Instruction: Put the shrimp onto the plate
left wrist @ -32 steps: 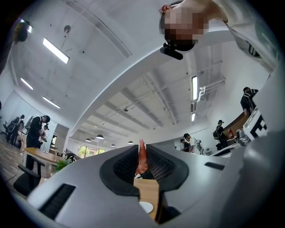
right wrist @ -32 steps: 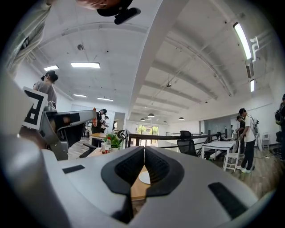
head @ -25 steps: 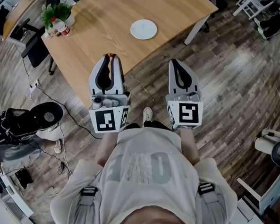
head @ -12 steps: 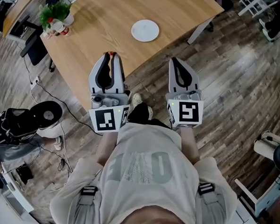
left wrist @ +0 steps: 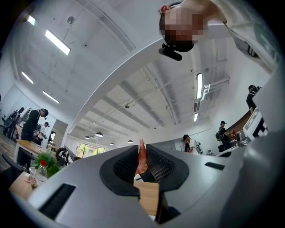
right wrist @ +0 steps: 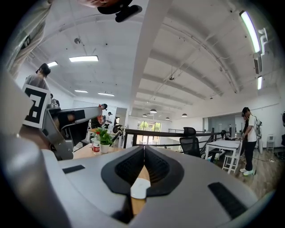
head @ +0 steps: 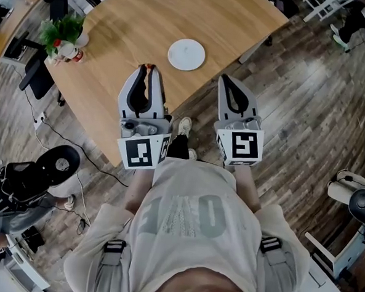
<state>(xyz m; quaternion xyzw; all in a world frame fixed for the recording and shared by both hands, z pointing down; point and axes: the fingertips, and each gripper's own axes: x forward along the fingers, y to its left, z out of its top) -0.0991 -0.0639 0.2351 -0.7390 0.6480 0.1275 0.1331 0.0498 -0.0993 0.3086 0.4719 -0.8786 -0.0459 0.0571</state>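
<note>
Inside left hand-held gripper (head: 148, 68), shrimp (left wrist: 141, 156) clamped, plate (head: 186, 54) ahead

shrimp (left wrist: 141, 156) mostly hidden between left hand-held gripper (head: 147, 72) jaws; table (head: 128, 22) cut off at top edge.

Little here can be read. The person's sweatshirt (head: 184, 215) carries large pale letters across the chest. In the head view they stand upside down and look like O, V, E; any further letter is lost in the folds. The cube of the left gripper (head: 147, 68) bears a square black-and-white left marker (head: 139, 153), and the cube of the right gripper (head: 224, 79) bears a similar right marker (head: 245, 146). Both are coded patterns, not letters or numbers. The left marker also shows in the right gripper view (right wrist: 34, 107). At the desk's (head: 121, 33) left corner, a small bottle (head: 78, 57) beside the plant (head: 61, 33) has a red label, too small to read.
</note>
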